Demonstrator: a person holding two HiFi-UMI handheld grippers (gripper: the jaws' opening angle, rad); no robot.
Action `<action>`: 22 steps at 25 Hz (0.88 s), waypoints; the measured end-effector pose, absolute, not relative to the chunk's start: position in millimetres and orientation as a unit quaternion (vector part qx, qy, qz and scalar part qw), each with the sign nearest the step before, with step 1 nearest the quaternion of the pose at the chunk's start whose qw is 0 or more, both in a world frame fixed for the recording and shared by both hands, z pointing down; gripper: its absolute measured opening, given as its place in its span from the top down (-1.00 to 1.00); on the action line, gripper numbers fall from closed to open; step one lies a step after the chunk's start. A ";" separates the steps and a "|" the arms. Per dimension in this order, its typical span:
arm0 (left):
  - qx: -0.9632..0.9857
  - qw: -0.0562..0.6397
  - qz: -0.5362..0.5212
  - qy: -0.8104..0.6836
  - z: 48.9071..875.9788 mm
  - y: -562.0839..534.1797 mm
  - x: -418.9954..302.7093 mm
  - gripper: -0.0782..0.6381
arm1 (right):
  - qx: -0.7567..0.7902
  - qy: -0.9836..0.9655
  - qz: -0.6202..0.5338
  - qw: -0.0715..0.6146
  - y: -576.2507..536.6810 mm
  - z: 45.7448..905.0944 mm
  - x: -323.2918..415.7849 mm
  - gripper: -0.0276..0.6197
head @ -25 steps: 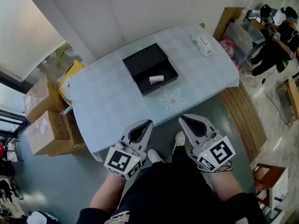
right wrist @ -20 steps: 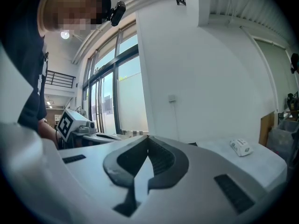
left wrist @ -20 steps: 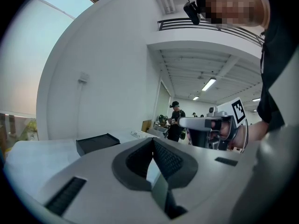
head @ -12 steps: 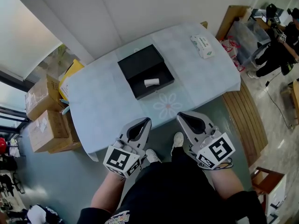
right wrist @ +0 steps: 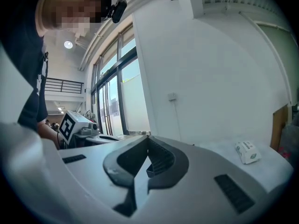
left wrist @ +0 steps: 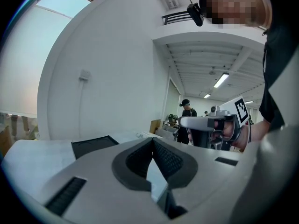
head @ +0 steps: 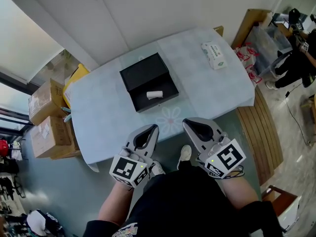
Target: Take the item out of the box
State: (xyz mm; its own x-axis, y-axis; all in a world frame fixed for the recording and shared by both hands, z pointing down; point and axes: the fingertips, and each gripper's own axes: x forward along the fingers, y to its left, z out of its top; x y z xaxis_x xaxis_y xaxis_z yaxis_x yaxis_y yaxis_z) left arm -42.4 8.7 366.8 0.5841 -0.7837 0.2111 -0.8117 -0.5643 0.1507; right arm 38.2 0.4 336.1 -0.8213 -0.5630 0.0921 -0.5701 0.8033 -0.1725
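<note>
Readable writing: nothing legible. The white pack (head: 213,55) at the table's far right corner has green print, too small to read. The labels on the cardboard boxes (head: 45,102) stacked left of the table are also too small. Each gripper's cube carries a black square marker, no text.

Left gripper (head: 152,128): jaws pressed together, nothing between them. Right gripper (head: 187,123): same, tips meet and hold nothing. Both are held low at the person's side of the table (head: 108,112), over the floor and just off the edge, pointing toward it.

The black box (head: 170,88) sits open mid-table, its lid (head: 144,71) flat behind it and touching it. The white item (head: 154,94) lies inside the box, well apart from both grippers. Between the grippers and the box is pale blue cloth with a flower print (head: 170,118).

Around it: a yellow thing (head: 74,81) wedged between the cardboard boxes and the table, a wooden panel (head: 259,132) on the floor to the right, a clear bin (head: 266,39) and another person (head: 302,43) at far right.
</note>
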 end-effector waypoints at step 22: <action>0.831 0.109 0.127 -0.530 394.2 -43.1 -47.4 0.76 | 0.218 -0.972 0.093 0.012 -38.8 336.6 55.8 0.89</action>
